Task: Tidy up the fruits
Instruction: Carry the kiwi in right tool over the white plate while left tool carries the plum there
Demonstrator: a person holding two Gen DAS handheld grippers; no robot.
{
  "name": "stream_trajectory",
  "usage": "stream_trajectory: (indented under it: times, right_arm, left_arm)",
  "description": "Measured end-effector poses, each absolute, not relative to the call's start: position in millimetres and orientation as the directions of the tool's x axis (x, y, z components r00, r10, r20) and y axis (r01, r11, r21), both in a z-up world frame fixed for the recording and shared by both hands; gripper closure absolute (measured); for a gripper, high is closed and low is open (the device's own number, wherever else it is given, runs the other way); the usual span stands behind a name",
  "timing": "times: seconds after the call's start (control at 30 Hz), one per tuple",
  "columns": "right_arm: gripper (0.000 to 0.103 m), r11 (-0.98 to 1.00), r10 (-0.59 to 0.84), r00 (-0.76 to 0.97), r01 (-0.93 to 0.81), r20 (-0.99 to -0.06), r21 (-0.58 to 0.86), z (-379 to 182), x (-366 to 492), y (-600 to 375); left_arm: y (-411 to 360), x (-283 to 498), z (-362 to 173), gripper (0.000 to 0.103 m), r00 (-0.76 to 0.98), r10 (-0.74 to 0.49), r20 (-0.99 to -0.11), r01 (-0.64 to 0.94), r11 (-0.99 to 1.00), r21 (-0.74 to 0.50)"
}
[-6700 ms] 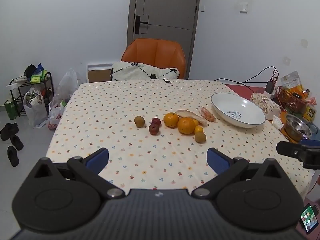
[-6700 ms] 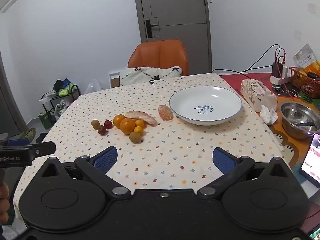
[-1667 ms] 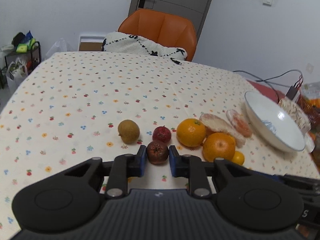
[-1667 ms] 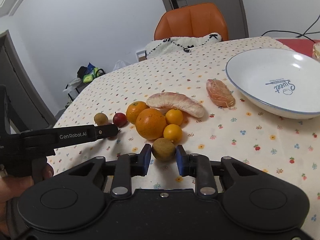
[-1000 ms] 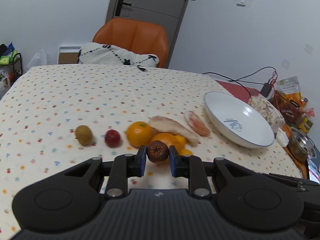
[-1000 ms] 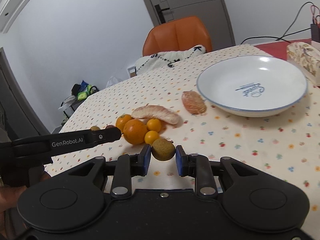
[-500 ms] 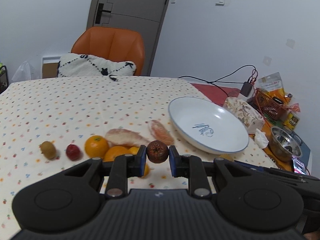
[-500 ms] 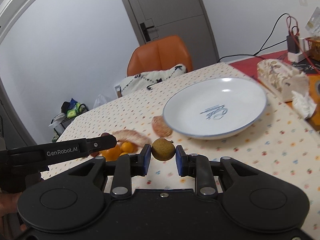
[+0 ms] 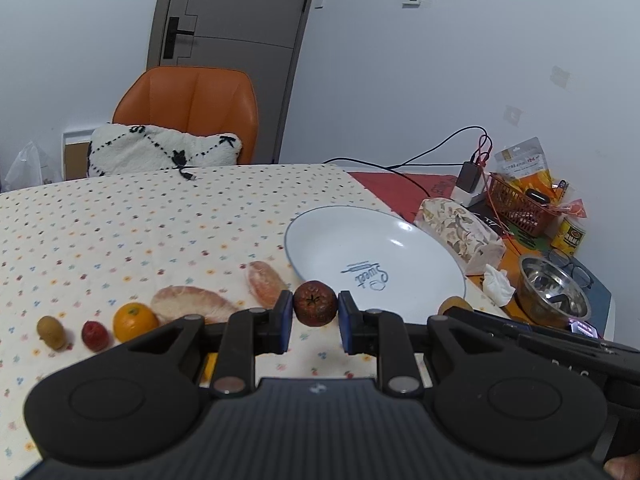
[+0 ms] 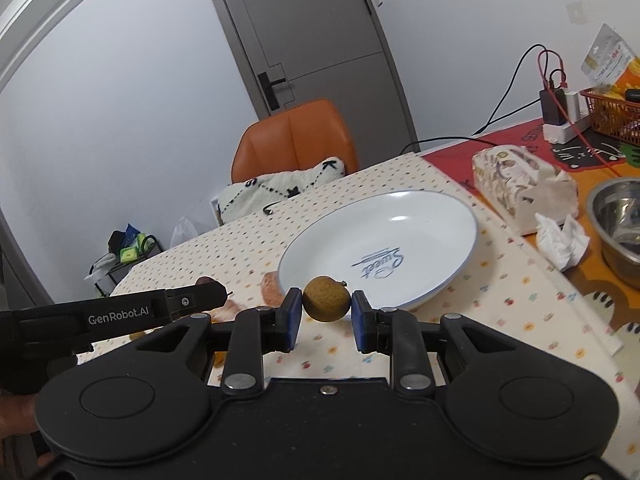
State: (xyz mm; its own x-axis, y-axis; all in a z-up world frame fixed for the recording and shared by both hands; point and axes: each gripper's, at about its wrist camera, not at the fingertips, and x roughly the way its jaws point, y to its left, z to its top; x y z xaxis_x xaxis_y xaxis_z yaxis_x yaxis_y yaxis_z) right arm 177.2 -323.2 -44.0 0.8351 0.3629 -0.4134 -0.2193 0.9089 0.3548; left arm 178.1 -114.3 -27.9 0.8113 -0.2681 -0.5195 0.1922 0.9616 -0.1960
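Two fruits are now off the counter [image 9: 120, 220]. A second ago both hung over the fruit row; now the left gripper [image 9: 315, 322] holds the dark red fruit [image 9: 315, 308] in its jaws at the plate [image 9: 320, 220] rim in centre frame. The right gripper [image 10: 326, 314] clamps the brown fruit [image 10: 326, 304] likewise. Dropping into the plate seems next. It lies empty, but the tissue pack [image 10: 516, 184] crowds its right edge.

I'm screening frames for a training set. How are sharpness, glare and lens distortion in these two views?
Left wrist view: sharp; the dark red fruit in the jaws is crisp; a small highlight sits on the plate; the door frame bows from the fisheye. Right wrist view: the brown fruit is clear, the tablecloth slightly soft, the plate shows a glare spot, and dark vignette fills the corners.
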Motion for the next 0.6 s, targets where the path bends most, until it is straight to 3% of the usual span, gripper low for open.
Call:
stream_trajectory:
  times: [0.6]
  right_arm:
    - [0.078,0.910,0.339,0.844,-0.182,-0.415,0.374,-57.6,210.4,-350.6]
  left_arm:
    - [-154.3,218.8,-32.2,0.081,0.794,-0.276,-0.541,0.222,0.961,-0.165]
